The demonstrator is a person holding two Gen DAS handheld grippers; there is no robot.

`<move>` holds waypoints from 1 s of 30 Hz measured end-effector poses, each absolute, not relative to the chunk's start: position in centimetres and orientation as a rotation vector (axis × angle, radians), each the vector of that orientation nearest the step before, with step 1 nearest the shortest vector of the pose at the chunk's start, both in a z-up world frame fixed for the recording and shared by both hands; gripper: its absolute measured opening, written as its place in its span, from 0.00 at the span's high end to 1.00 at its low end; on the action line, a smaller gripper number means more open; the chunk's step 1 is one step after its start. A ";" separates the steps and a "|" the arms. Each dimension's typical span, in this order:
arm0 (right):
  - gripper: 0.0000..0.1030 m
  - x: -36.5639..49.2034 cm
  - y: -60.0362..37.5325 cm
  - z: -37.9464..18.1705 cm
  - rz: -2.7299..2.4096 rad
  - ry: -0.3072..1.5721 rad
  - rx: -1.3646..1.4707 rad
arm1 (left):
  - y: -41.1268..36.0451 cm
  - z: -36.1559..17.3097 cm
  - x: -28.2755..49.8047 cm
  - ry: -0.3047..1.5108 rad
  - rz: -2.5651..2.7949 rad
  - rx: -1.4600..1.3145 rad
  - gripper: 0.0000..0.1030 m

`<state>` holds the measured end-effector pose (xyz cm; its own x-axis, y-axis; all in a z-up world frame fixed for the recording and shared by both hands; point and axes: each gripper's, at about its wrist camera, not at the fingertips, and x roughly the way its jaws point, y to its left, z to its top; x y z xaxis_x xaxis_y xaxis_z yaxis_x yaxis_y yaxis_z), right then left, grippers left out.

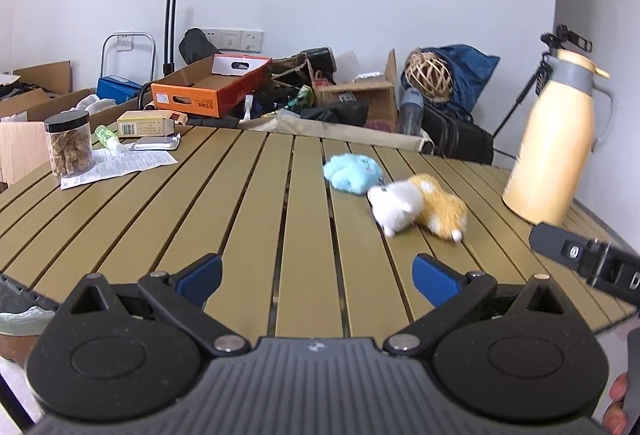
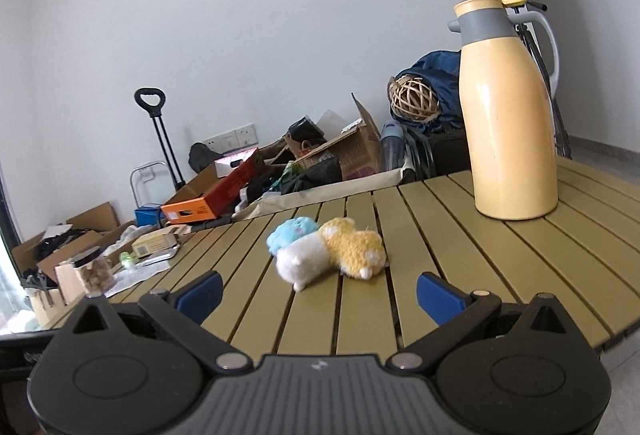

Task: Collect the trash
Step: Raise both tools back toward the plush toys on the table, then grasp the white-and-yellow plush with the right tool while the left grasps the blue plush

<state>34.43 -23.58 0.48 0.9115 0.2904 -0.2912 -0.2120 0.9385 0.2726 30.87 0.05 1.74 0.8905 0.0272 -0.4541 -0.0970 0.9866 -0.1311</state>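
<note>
Olive slats of the table (image 1: pixel 248 203) carry everything yet to be gathered, so the job looks barely begun. Far left, a printed paper sheet (image 1: pixel 120 163) lies under a jar of snacks (image 1: pixel 69 145), with a small green bottle (image 1: pixel 107 136), a foil packet (image 1: pixel 156 143) and a cardboard box (image 1: pixel 146 123) beside it; these look like the trash. Mid-table rest plush toys (image 2: pixel 328 251); at right stands a yellow jug (image 2: pixel 508 115). Left gripper (image 1: pixel 316 273) and right gripper (image 2: pixel 318 293) both hover spread wide, holding nothing.
</note>
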 end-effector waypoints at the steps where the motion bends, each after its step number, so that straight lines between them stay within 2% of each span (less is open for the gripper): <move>1: 0.00 35.0 -23.4 0.4 0.261 0.334 0.235 | 0.3 1.8 31.5 0.464 0.068 -0.162 0.00; 12: 0.00 42.8 -20.5 0.7 0.242 0.391 0.060 | 2.6 2.0 37.7 0.465 0.085 -0.182 0.00; 22: 0.00 51.9 -17.8 -1.5 0.195 0.592 -0.239 | 3.7 -0.2 41.1 0.527 0.086 -0.193 0.00; 30: 0.00 55.8 -15.8 -3.2 0.209 0.637 -0.368 | 5.4 -1.3 42.8 0.547 0.119 -0.172 0.00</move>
